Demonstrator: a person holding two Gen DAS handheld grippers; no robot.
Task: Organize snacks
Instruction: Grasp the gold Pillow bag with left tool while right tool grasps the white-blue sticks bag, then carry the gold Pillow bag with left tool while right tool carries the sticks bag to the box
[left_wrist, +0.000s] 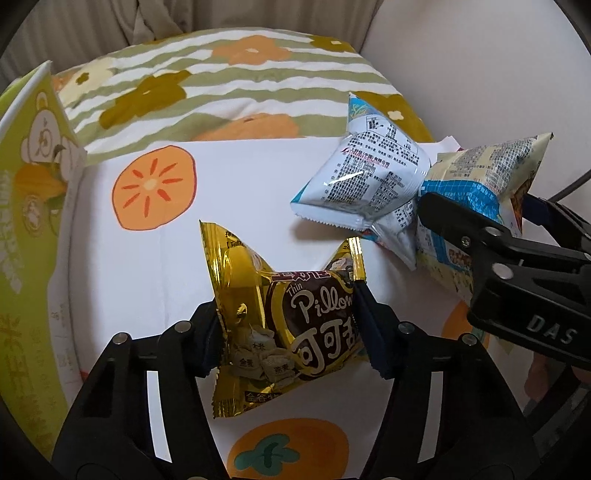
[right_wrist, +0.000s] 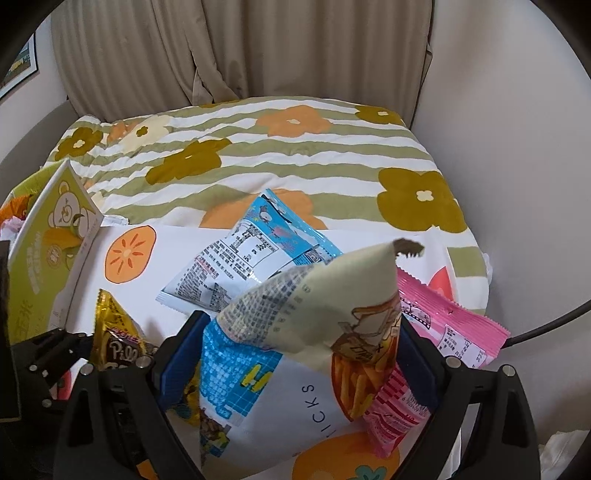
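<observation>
A gold "Pillow" snack packet (left_wrist: 288, 325) lies on the white persimmon-print cloth (left_wrist: 229, 184). My left gripper (left_wrist: 290, 332) is shut on it, both pads pressing its sides so its corners flare up. It shows again low on the left as the gold packet (right_wrist: 114, 339). My right gripper (right_wrist: 301, 362) stands open and wide around a cream and blue sticks bag (right_wrist: 314, 325), which fills the gap; I cannot tell if the pads touch it. The same bag (left_wrist: 491, 170) sits at the right with the right gripper's fingers (left_wrist: 454, 221) on either side.
A light-blue and white packet (left_wrist: 369, 177) leans against the sticks bag, and a pink packet (right_wrist: 454, 328) lies beside the right finger. A green bear-print box (left_wrist: 33, 221) stands open at the left. Behind lie a striped flower quilt (right_wrist: 258, 155), curtains and a wall.
</observation>
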